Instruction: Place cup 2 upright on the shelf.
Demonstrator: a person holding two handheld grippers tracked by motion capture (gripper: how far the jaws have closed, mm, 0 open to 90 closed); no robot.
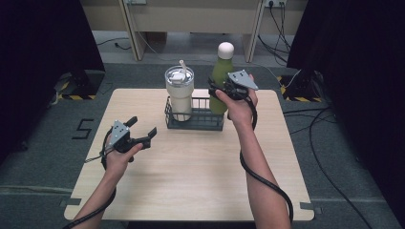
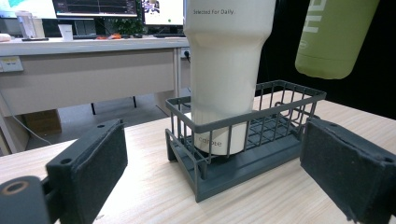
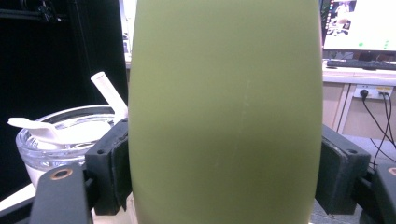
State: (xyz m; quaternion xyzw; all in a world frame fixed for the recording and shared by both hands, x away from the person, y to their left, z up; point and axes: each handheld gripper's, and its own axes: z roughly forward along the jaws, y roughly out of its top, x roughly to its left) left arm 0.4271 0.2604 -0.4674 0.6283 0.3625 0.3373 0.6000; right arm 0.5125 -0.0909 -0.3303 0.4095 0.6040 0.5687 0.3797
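A green bottle (image 1: 220, 71) with a white cap hangs just above the right end of a dark wire basket (image 1: 198, 125), held clear of it. My right gripper (image 1: 218, 91) is shut on the bottle's body (image 3: 224, 116), one jaw on each side. A white tumbler (image 1: 179, 95) with a clear lid and straw stands in the basket's left end. The left gripper view has the bottle's base (image 2: 334, 37) above the basket's rim (image 2: 289, 93), beside the tumbler (image 2: 226, 70). My left gripper (image 1: 142, 126) is open over the table, left of the basket, holding nothing.
The wooden table (image 1: 191, 176) has bare room in front of the basket and at both sides. Beyond it are desk legs, cables on the floor and dark curtains on either side. A desk with monitors (image 2: 93, 7) stands farther back.
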